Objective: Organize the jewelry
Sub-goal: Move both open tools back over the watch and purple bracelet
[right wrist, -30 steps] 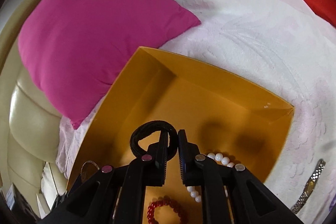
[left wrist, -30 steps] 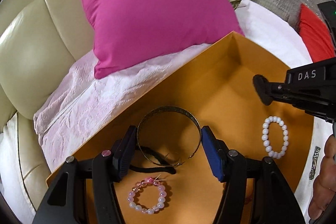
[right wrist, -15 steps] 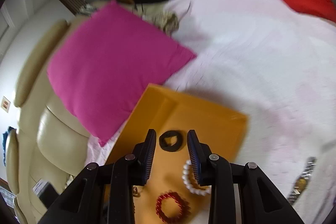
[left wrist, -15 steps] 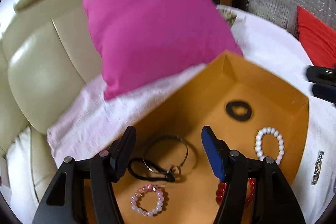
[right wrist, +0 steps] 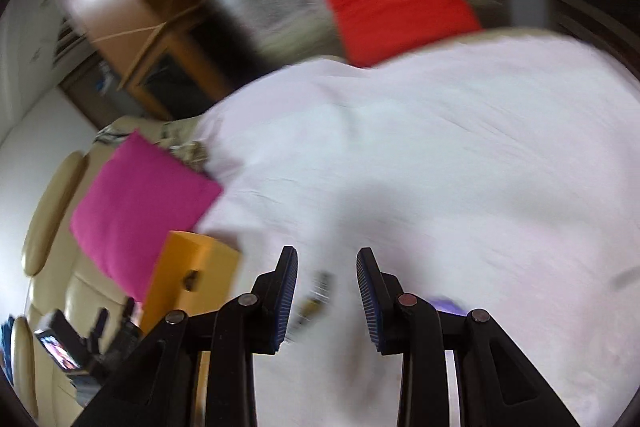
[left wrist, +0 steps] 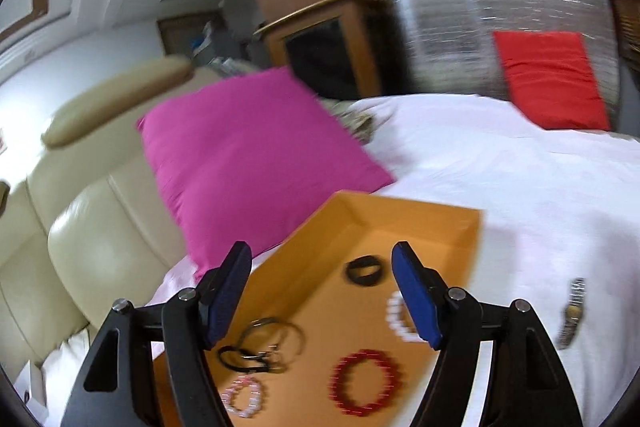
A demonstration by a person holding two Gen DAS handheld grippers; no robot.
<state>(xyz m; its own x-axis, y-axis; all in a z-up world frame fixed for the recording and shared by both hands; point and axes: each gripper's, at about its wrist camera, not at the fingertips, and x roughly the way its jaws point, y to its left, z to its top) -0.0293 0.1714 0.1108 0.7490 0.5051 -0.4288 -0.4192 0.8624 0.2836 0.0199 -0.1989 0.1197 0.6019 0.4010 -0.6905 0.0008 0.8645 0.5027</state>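
White bedspread [right wrist: 440,167], magenta pillow [left wrist: 248,155], cream sofa [left wrist: 92,227], both grippers [left wrist: 322,281] [right wrist: 327,285] wide, empty.

A magenta cushion [left wrist: 256,163] leans against the cream leather sofa back [left wrist: 80,227], its lower corner on the pale pink bedspread [left wrist: 500,179]. At the spread's far edge a red cushion [left wrist: 552,79] stands against a silver foil-wrapped block [left wrist: 480,15] — beside it, a wooden cabinet [left wrist: 320,39] with a dark glass door. White wall [left wrist: 80,67] behind the sofa.
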